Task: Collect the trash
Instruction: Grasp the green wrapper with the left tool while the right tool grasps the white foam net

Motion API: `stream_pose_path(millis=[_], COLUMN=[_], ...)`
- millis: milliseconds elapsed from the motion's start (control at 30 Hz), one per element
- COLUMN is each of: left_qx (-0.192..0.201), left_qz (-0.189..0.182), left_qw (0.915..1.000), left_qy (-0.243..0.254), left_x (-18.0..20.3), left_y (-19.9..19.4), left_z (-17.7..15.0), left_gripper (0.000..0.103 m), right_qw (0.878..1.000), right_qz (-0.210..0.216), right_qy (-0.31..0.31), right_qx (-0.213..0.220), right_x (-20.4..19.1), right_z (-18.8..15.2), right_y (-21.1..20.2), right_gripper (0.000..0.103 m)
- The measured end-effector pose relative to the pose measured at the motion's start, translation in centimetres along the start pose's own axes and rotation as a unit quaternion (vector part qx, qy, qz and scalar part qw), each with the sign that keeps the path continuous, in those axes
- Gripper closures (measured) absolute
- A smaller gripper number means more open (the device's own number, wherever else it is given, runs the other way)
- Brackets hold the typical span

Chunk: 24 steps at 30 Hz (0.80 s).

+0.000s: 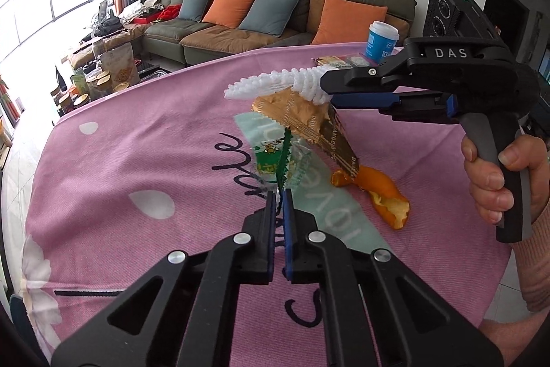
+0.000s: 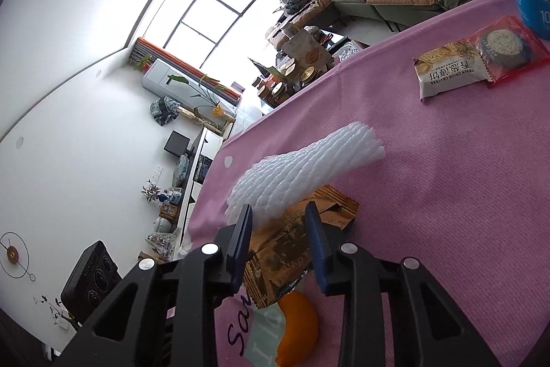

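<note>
On the pink tablecloth (image 1: 137, 140) the trash sits in one loose heap; places below are given relative to the orange peel (image 1: 381, 195).

Left of the peel, the left gripper (image 1: 279, 195) has its jaws together, clamped on the edge of a green-trimmed clear wrapper (image 1: 275, 157). The wrapper stands up from the tips w/ its long axis running away from the gripper, toward the heap. It lies partly over the pale green printed strip on the cloth.

Above and just left of the peel, a gold foil wrapper (image 1: 309, 122) hangs tilted, lower end touching or just over the peel; can't tell which. On top of it sits white foam fruit netting (image 1: 275, 81), long axis roughly level, pointing left from the right gripper (image 2: 276, 215).

The right gripper comes in from above-right of the peel. In its own view the pads stand apart w/ the gold wrapper and the netting's end between them; whether they press on either isn't clear. In the left view the netting appears lifted at that gripper's tips, so a grip is likely, not certain.

Far beyond the peel: cracker packets (image 2: 450, 64) and a blue paper cup (image 1: 382, 42), untouched, nearer the right hand (image 1: 495, 174).

Judgement: both grippers are engaged w/ the heap; the peel lies nearest the right one, below its tips.
</note>
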State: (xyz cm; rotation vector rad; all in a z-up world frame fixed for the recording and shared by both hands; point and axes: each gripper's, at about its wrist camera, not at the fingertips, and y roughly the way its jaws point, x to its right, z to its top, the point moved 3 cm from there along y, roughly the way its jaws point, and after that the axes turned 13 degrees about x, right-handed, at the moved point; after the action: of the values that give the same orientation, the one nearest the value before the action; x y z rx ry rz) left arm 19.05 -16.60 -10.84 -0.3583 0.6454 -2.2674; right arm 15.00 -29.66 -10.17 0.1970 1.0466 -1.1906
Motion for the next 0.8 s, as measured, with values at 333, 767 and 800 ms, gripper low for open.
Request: stream_pose_path(millis=[333, 767, 800], left_qx=[0.021, 0.031, 0.031], left_qz=[0.014, 0.07, 0.073], left_qw=[0.9992, 0.9943, 0.994], left_qy=[-0.032, -0.075, -0.076], left_x=[-1.0, -5.1, -5.1], left_y=[-5.1, -9.4, -9.6], left_z=[-1.7, -4.1, -4.1], left_gripper=[0.099, 0.099, 0.099], right_qw=[1.0, 1.0, 1.0], right_qz=[0.003, -0.009, -0.011], right_qy=[-0.015, 0.014, 0.015], right_qx=[-0.003, 0.02, 0.019], right_x=[0.0, 0.4, 0.5], right_z=[0.0, 1.3, 1.3], right_y=[-0.5, 1.1, 1.4], right_gripper=[0.088, 0.054, 0.056])
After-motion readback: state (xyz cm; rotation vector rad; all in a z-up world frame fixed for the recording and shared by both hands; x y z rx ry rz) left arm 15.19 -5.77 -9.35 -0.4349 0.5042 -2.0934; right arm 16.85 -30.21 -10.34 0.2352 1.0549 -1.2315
